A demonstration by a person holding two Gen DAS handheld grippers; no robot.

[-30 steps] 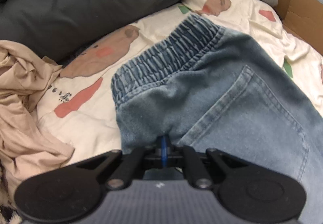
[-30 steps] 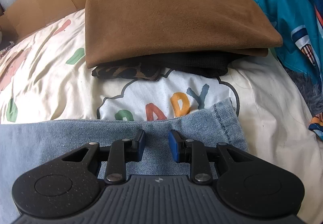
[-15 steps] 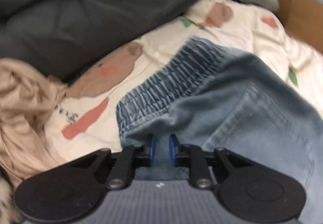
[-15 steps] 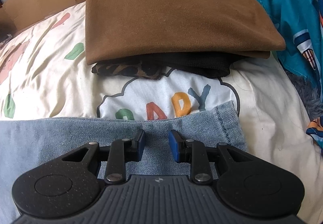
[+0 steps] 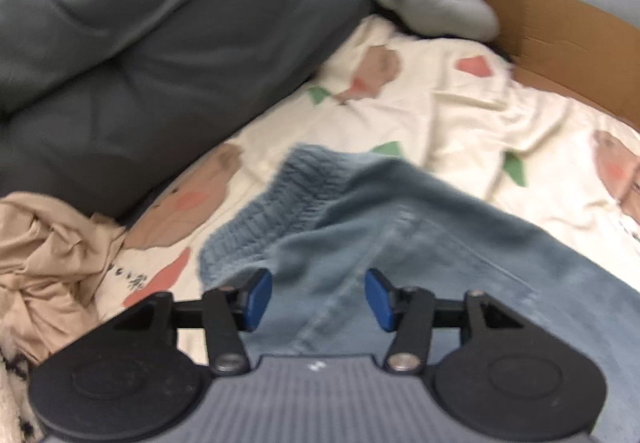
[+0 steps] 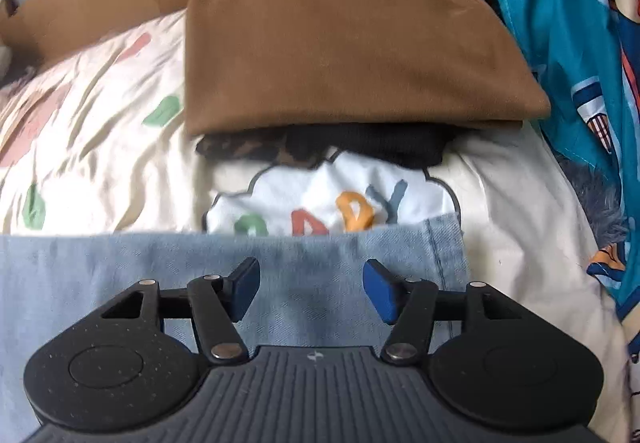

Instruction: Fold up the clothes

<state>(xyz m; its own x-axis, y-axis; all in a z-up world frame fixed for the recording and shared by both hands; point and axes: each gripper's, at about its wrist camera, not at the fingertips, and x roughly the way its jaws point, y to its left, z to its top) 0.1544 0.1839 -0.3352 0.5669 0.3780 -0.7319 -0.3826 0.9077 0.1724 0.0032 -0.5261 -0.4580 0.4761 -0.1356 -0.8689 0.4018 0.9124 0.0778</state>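
Over the jeans, the left gripper stands apart, jaws just opened, denim below but unpressed; waistband at 11 o'clock. Above the hem, the right gripper likewise gapes, just widened. Folded brown garment lies at 12 o'clock.

Left gripper: ribbed grey housing at bottom centre with a small white mark; two round black discs at the lower corners; black linkage arms with silver pivot screws; blue pads.

Right gripper: the same build; darker ribbed housing, speckled black discs, silver screws, blue pads.
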